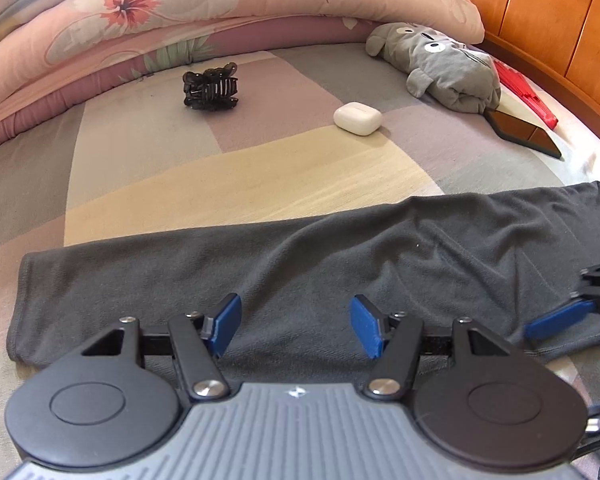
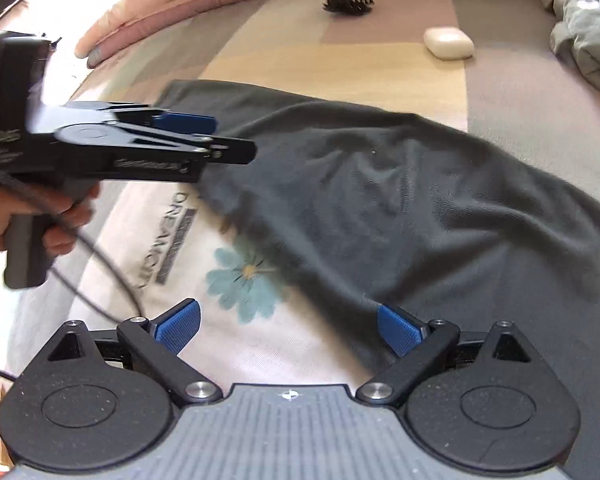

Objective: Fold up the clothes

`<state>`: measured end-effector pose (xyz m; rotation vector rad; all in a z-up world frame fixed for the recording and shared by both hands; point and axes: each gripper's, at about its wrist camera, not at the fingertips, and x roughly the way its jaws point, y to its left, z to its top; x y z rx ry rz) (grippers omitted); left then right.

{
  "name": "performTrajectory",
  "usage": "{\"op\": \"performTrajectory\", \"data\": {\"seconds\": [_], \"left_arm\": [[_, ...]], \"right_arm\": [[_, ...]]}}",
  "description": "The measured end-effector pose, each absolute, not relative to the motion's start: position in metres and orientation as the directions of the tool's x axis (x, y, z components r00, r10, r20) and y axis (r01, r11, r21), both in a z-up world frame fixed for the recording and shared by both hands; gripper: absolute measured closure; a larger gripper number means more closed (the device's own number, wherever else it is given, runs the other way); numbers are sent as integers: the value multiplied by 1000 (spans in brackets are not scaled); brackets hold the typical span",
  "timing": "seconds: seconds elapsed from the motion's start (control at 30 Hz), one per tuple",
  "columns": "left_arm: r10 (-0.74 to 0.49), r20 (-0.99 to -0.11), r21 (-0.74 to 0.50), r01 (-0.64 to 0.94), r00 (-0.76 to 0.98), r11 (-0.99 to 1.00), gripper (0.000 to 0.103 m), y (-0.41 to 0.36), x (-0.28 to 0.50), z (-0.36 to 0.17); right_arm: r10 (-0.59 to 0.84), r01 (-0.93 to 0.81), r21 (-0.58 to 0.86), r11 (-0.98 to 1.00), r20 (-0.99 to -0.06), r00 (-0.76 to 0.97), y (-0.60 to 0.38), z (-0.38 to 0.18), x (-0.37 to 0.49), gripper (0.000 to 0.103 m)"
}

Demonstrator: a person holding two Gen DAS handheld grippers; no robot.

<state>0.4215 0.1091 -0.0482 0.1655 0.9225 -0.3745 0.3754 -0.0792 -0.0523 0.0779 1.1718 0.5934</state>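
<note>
A dark grey garment (image 1: 300,256) lies spread across the patchwork bed sheet (image 1: 220,176). In the right wrist view the same grey garment (image 2: 420,208) partly covers a white T-shirt (image 2: 188,280) printed with a blue flower and grey lettering. My left gripper (image 1: 296,328) hovers open just above the grey cloth, nothing between its blue pads. My right gripper (image 2: 288,328) is open too, over the line where grey cloth meets the white shirt, its right pad at the grey edge. A hand (image 2: 60,216) holds the left gripper (image 2: 220,136) at the left of that view.
A black hair claw (image 1: 211,87), a white earbud case (image 1: 357,118), a grey plush toy (image 1: 444,64), a dark flat slab (image 1: 520,130) and a red object (image 1: 528,94) lie farther up the bed. A folded floral quilt (image 1: 140,12) lines the back; a wooden headboard (image 1: 540,4) stands at the right.
</note>
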Motion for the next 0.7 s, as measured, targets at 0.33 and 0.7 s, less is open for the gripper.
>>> {"op": "performTrajectory", "data": {"seconds": [0.33, 0.7], "left_arm": [[-234, -813, -3, 398, 533, 917, 42, 109, 420, -49], [-238, -805, 16, 420, 544, 907, 41, 99, 427, -61]], "right_arm": [[498, -394, 407, 824, -852, 162, -65, -62, 340, 0], [275, -201, 216, 955, -900, 338, -98, -61, 349, 0]]}}
